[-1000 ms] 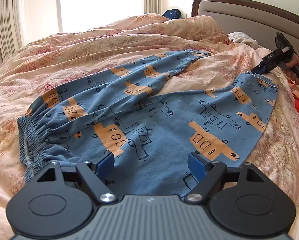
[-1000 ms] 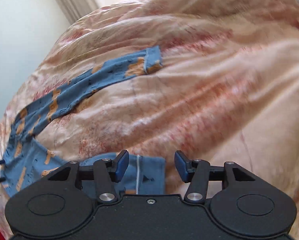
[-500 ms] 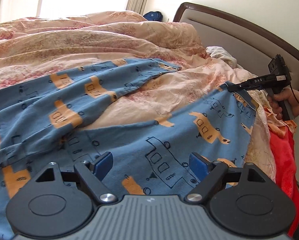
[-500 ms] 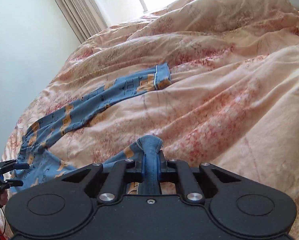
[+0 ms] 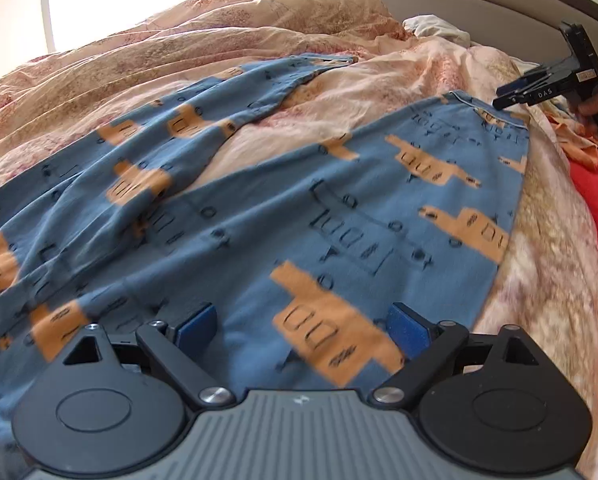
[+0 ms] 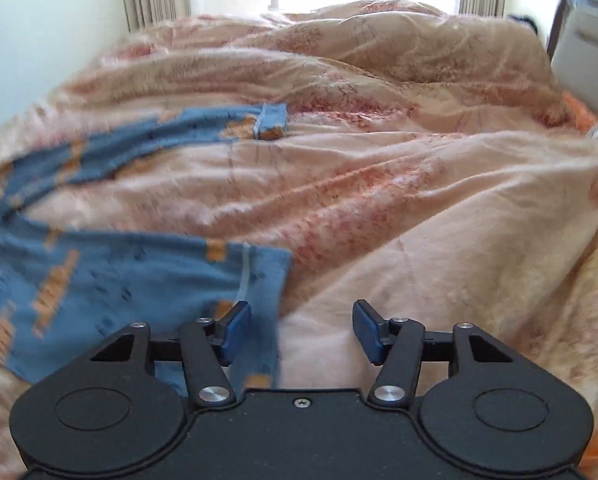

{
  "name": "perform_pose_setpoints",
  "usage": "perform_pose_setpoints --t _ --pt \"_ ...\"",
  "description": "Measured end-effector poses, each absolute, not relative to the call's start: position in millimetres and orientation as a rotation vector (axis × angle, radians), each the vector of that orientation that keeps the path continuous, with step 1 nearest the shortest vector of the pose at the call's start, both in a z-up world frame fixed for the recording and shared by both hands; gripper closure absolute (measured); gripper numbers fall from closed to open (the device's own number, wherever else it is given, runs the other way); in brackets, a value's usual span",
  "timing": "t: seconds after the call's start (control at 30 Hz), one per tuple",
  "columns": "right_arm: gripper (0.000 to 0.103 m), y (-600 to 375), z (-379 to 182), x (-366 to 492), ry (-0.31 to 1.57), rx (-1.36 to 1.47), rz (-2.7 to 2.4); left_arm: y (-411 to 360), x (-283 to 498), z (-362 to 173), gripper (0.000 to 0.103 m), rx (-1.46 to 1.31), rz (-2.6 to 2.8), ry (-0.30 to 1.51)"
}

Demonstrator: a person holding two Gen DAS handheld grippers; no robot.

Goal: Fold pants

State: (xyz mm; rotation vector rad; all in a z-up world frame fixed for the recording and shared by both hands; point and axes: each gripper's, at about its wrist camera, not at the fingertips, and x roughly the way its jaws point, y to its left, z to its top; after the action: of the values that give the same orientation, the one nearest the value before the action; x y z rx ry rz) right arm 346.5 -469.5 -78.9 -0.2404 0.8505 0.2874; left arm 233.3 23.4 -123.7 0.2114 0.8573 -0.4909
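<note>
Pants [image 5: 259, 208]: soft blue knit, orange prints, creased on rumpled quilt [image 6: 399, 184]. Left gripper [image 5: 301, 322] jaws just widening, empty; right gripper [image 6: 301, 330] just reopened, cuff released.

The blue cotton pants with orange vehicle prints [image 5: 299, 208] run off the left edge of the left wrist view, so the waistband is out of sight, and the near cloth passes under the grey-and-black left gripper [image 5: 301, 328]. In the right wrist view they are smeared by motion blur, the prints unreadable, and cut by the left edge. The hand [image 5: 595, 106] holding the black right gripper [image 5: 515, 94] is cropped at the right edge.
</note>
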Motion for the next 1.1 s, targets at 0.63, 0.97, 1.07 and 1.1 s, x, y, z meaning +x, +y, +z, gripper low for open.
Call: perform_pose_setpoints --t 0.63,0.97,1.07,1.1 --pt "0.008 -197 8 467 0.644 -0.415 0.894 216 382 -27 0.011 0.283 -0.205 0.804" --pt "0.01 -129 -39 531 0.674 -0.509 0.932 235 431 -89 0.066 0.325 -0.419 1.005" --pt "0.012 -117 -51 541 0.689 -0.561 0.969 232 419 -88 0.101 0.374 -0.488 0.944" --pt "0.013 -113 -55 544 0.692 -0.596 0.982 230 412 -86 0.102 0.386 -0.514 0.913"
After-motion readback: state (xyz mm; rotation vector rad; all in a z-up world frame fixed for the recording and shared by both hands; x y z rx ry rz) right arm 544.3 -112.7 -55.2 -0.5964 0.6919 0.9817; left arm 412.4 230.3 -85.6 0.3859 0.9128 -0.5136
